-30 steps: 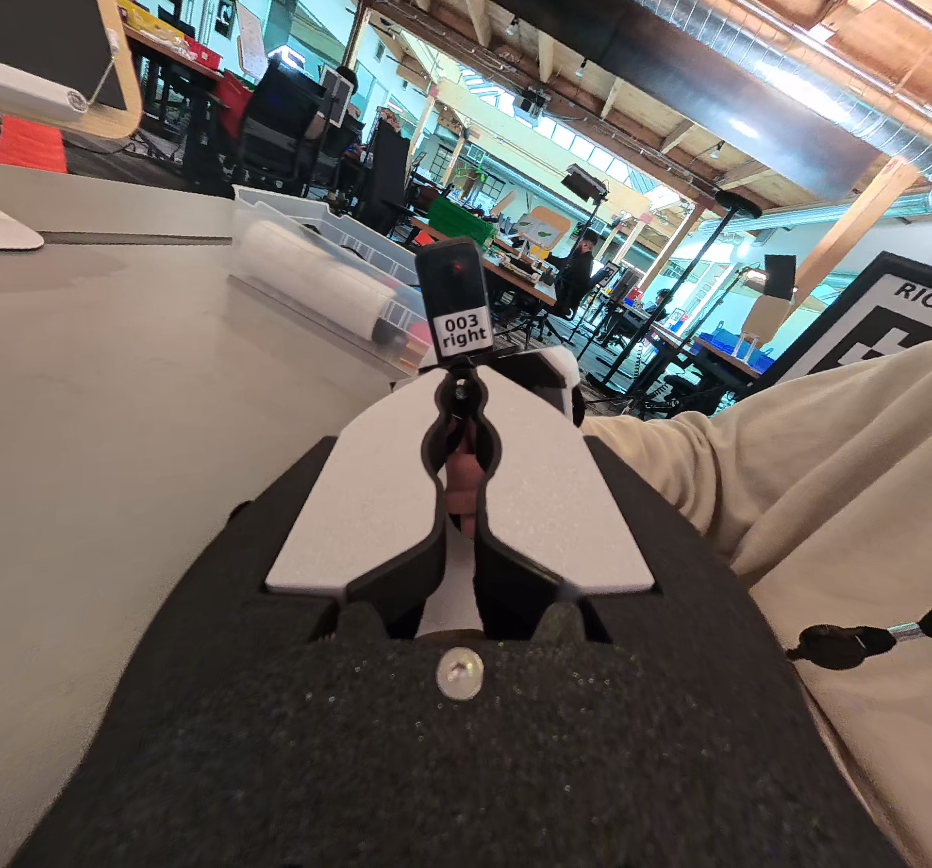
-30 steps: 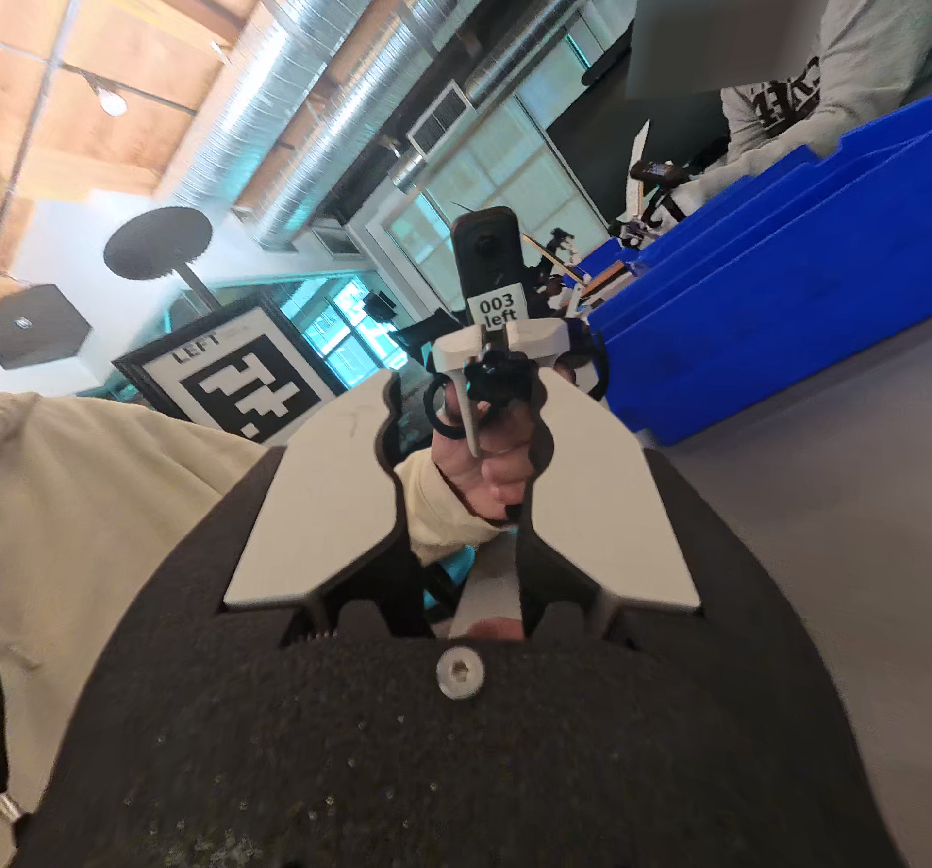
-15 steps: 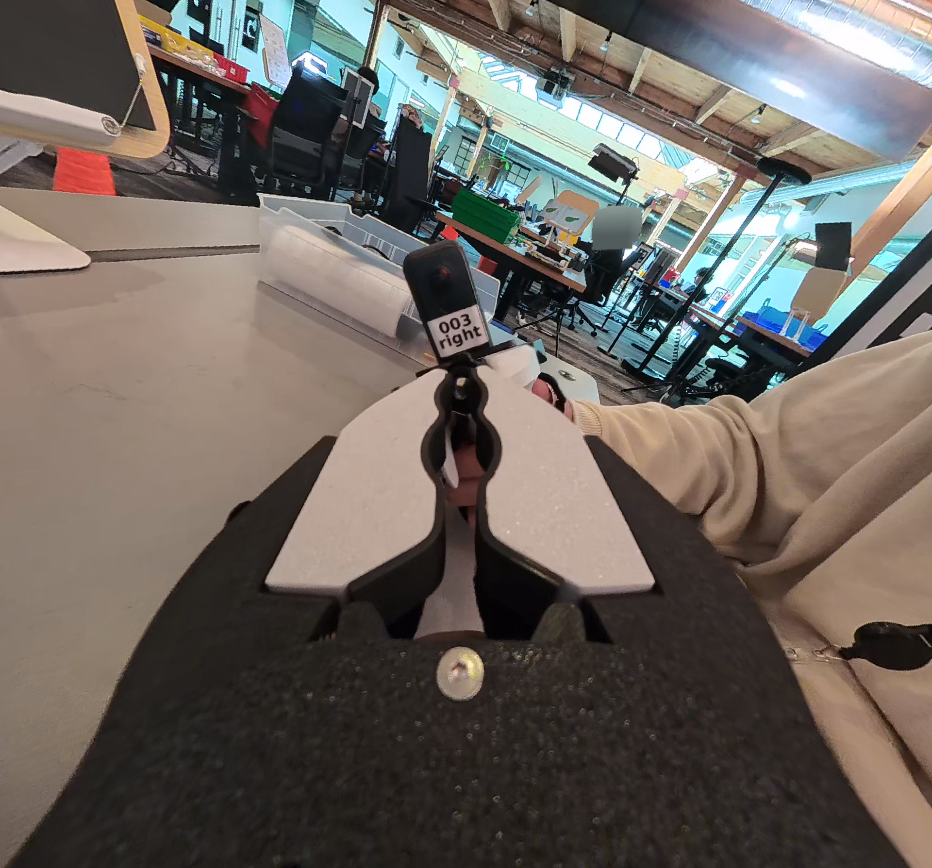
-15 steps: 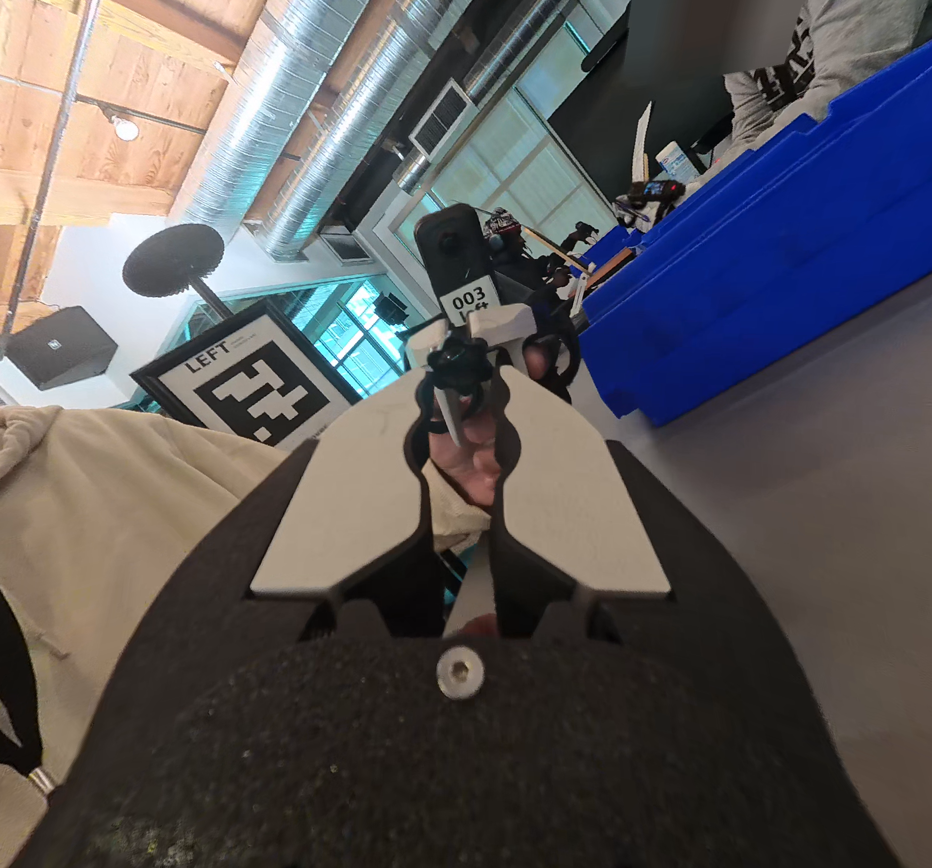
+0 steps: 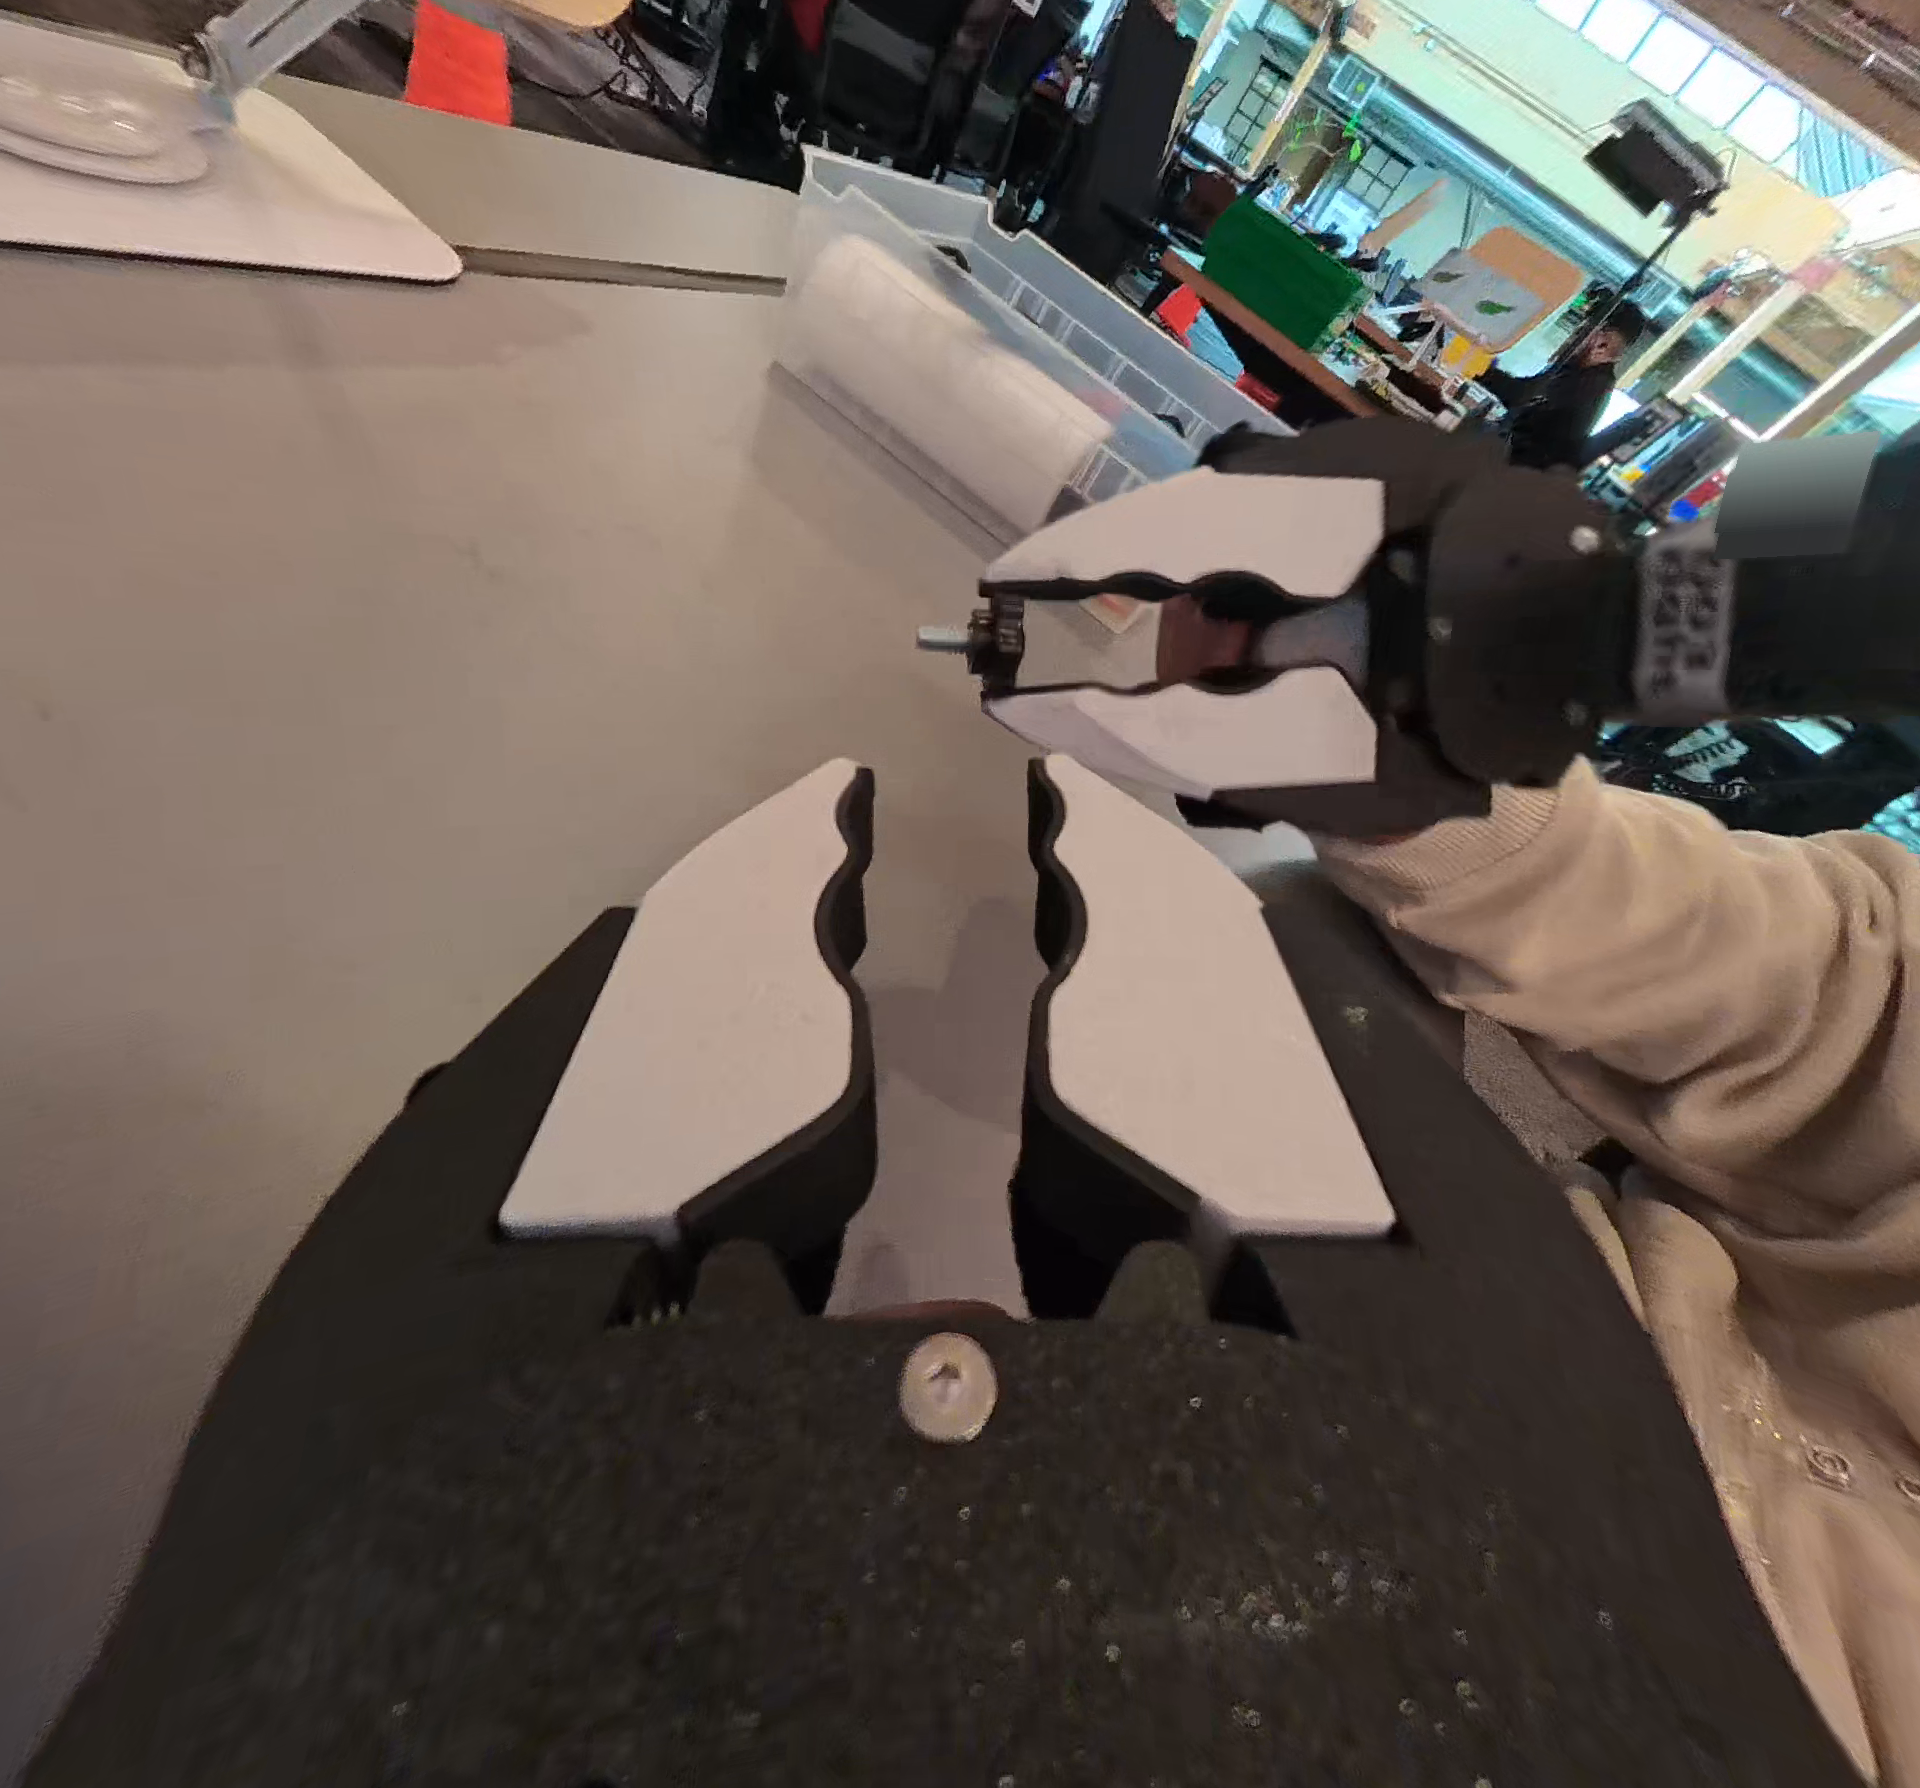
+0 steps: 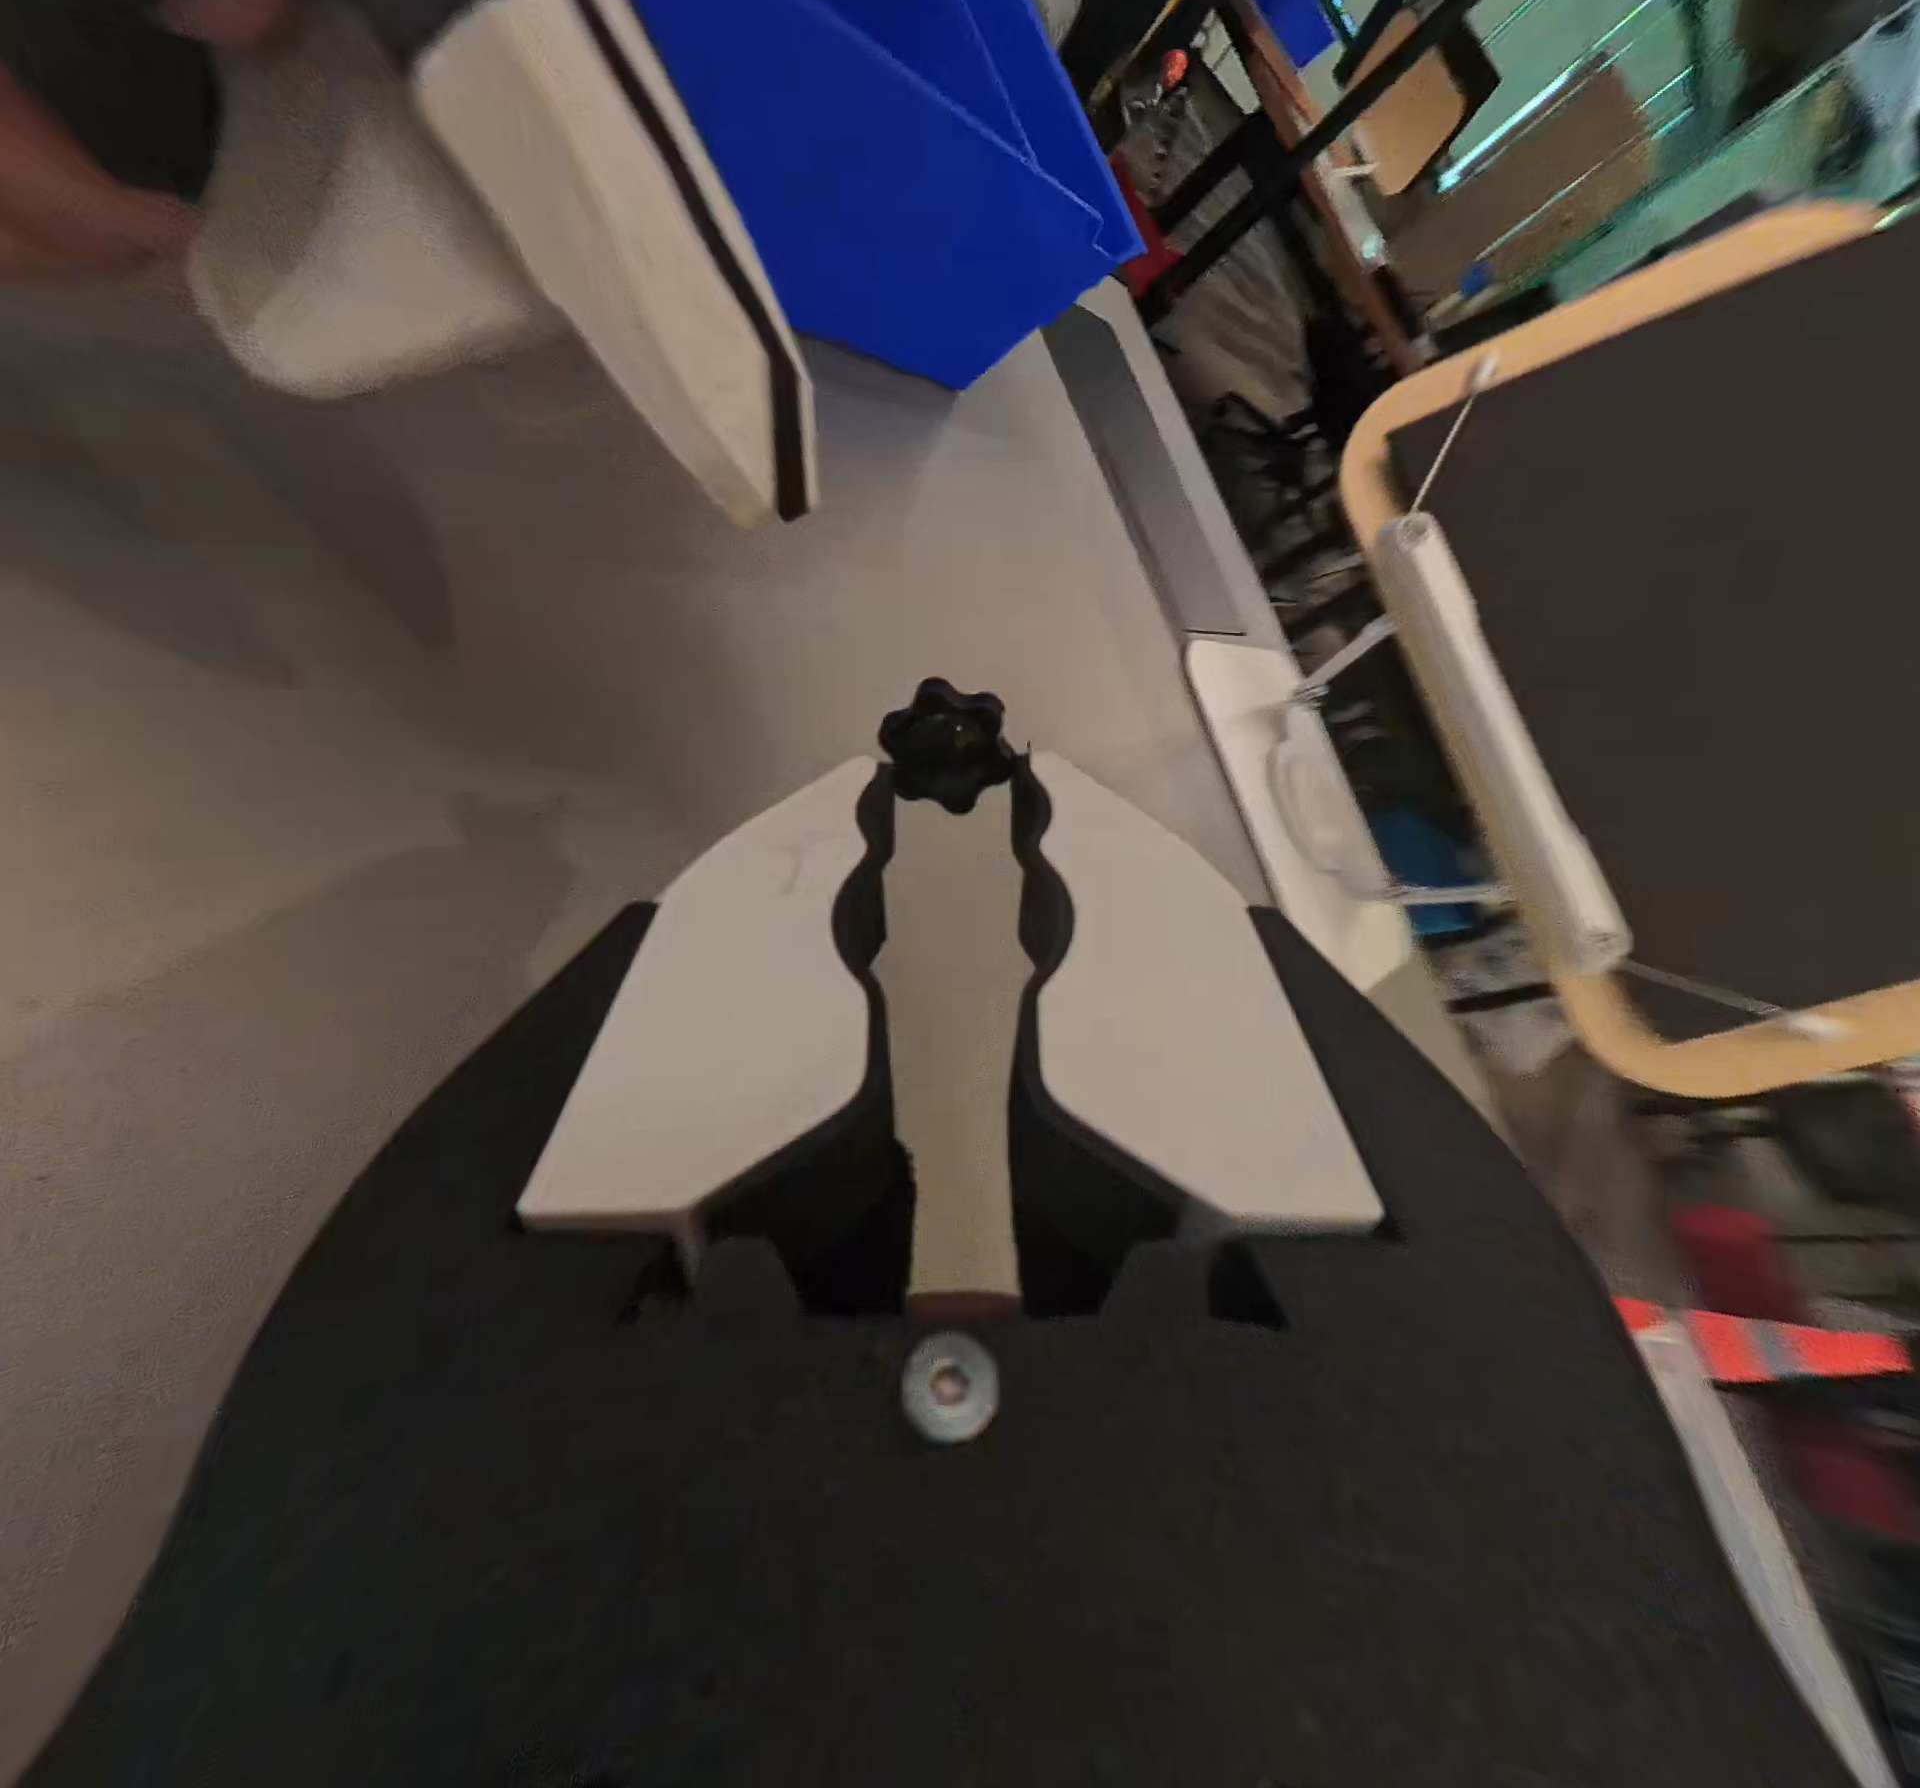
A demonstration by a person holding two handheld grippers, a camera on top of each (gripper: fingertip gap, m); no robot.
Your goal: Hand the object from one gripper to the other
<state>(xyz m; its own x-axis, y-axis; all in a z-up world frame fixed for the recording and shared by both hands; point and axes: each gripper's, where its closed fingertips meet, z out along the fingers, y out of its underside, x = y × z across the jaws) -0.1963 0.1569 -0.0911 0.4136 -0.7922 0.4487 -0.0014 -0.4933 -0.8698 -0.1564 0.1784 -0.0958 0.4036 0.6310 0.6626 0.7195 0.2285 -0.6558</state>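
Observation:
The object is a small black star-shaped knob with a short silver screw stud. My right gripper comes in from the right in the left wrist view and is shut on the knob, with the stud pointing left. In the right wrist view the knob sits pinched at the tips of my right gripper, above the grey table. My left gripper is open and empty, just below and in front of the right one. One of its fingers shows blurred at the upper left of the right wrist view.
A clear plastic bin with a white roll stands at the far table edge. A white stand base lies at the far left. Blue bins and a black panel with a wooden rim are beside the table. A beige sleeve is on the right. My right fingertips sit around 5 centimeters from my left ones.
The left gripper, shut on the knob before, has opened and drawn back. The right gripper closed on the knob and has swung away with it, over the table.

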